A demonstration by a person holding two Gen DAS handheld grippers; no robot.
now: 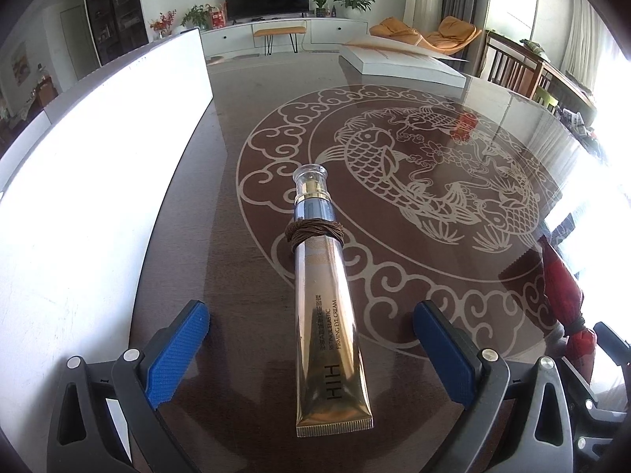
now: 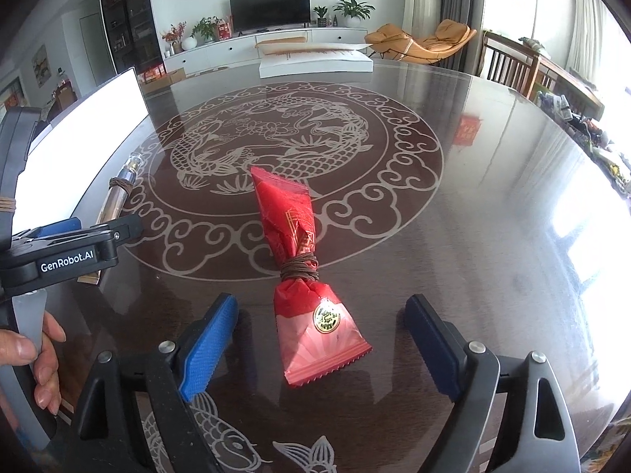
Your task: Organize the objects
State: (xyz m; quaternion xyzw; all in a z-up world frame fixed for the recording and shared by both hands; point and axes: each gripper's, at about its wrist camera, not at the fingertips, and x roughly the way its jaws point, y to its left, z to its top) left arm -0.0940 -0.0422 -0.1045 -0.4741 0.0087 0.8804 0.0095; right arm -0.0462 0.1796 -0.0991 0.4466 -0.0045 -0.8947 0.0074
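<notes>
A gold eye-cream tube [image 1: 329, 327] with a clear cap and a brown cord wound around it lies flat on the dark table, cap pointing away. My left gripper [image 1: 311, 339] is open, its blue pads either side of the tube's flat end, not touching. A red snack packet [image 2: 303, 272] tied with a brown cord lies on the table. My right gripper [image 2: 321, 339] is open around the packet's near end, pads apart from it. The tube [image 2: 118, 193] and left gripper [image 2: 71, 248] show at the right wrist view's left edge. The packet [image 1: 564, 295] shows at the left wrist view's right edge.
The glass-topped table [image 1: 394, 205] has a carp pattern. A white board [image 1: 98, 149] stands along its left side. A flat white box [image 1: 398, 61] lies at the far edge. A wooden chair [image 2: 512, 63] stands at the far right.
</notes>
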